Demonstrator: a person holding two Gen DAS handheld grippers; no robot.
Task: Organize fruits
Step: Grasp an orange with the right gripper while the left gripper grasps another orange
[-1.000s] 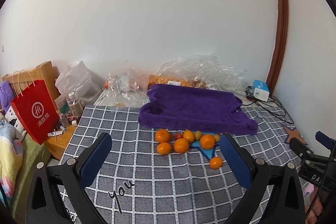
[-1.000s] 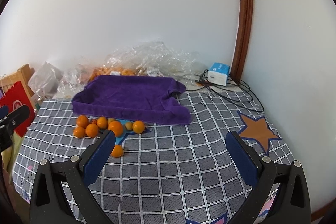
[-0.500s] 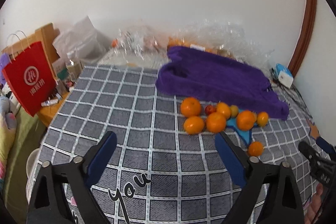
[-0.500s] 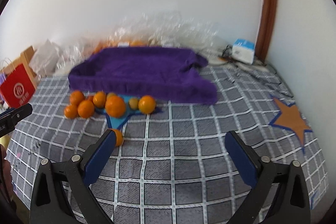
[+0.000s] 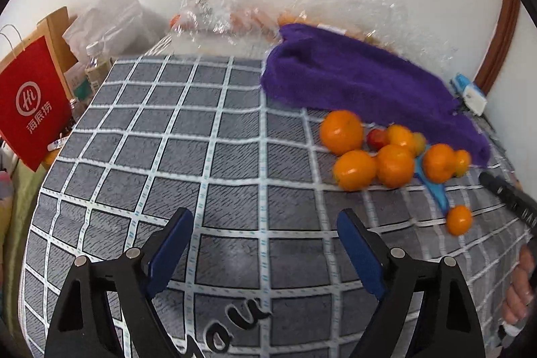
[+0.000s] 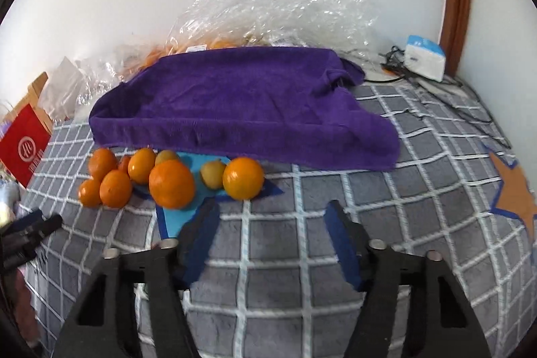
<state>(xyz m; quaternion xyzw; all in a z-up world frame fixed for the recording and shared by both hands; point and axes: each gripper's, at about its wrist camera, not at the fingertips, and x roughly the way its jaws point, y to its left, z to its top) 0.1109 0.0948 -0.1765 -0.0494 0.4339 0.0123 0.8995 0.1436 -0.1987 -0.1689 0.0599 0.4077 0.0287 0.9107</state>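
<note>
Fruits (image 6: 172, 184) are lying in a loose cluster on a grey checked bedspread (image 6: 302, 240), just in front of a purple towel (image 6: 241, 103) that is draped behind them, some of them sitting on a blue star printed on the cloth (image 6: 174, 217). Counting in the right wrist view, seven orange citrus are showing, plus two small yellowish fruits and one small red one (image 5: 376, 138) tucked among them; the left wrist view is also showing a lone orange (image 5: 458, 219) lying apart, nearer the camera. Behind the towel, crumpled clear plastic bags (image 6: 275, 12) are piling against a white wall, a white and blue box (image 6: 424, 56) with black cables is sitting at the right beside a brown door frame, and a red paper bag (image 5: 32, 104) is standing off the bed's left edge. The left gripper (image 5: 265, 244) is pointing down over bare bedspread, its fingers apart and closing slightly on nothing. The right gripper (image 6: 272, 237) is hovering just short of the cluster, its fingers narrowing quickly with only cloth between them. A hand (image 5: 518, 291) is gripping the right tool's handle.
</note>
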